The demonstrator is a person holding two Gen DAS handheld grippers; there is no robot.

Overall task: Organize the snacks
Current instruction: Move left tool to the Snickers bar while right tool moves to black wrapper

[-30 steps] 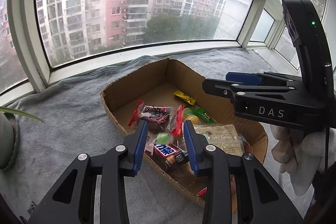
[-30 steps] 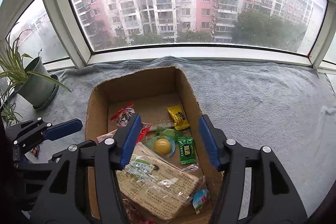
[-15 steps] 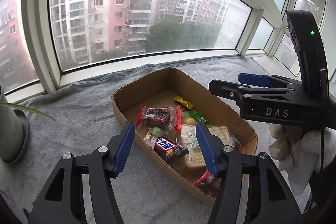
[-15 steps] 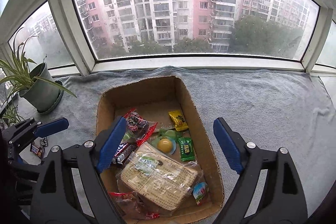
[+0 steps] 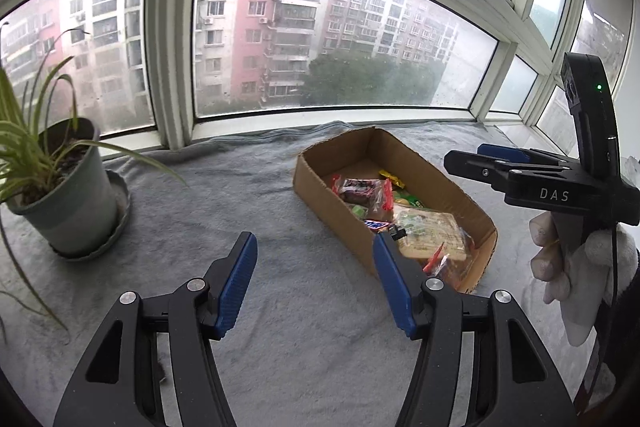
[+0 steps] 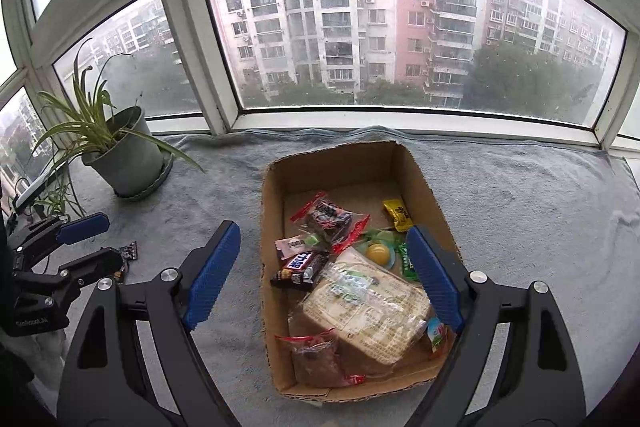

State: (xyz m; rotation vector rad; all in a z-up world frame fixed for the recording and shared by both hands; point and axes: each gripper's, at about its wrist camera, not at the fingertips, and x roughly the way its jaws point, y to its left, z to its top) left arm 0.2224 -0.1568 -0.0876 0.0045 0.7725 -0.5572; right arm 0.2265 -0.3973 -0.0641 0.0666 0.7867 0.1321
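Left wrist view: left gripper, black with blue pads, is hanging with its jaws well parted and nothing between them, only grey towel cloth showing through the gap. Open brown cardboard box is sitting right of centre, its near corner just behind the right-hand pad. Snacks are lying loose inside: a red-ended clear wrapper, a small yellow packet, a large clear-wrapped biscuit pack. Green potted plant in a grey pot is standing at the left edge, well apart from the box. Right gripper is showing at the right edge, held by a white-gloved hand.

Right wrist view: right gripper is spread wide, holding nothing, the box's left wall framed between its pads. Dark chocolate bar with a blue label is leaning against that left wall; a yellow jelly cup is sitting mid-box. Snacks are piled toward the lower end, probably dropped there in turn. Small dark wrapper is lying on the cloth at lower left, outside the box, near the left gripper; likely one item left to collect.
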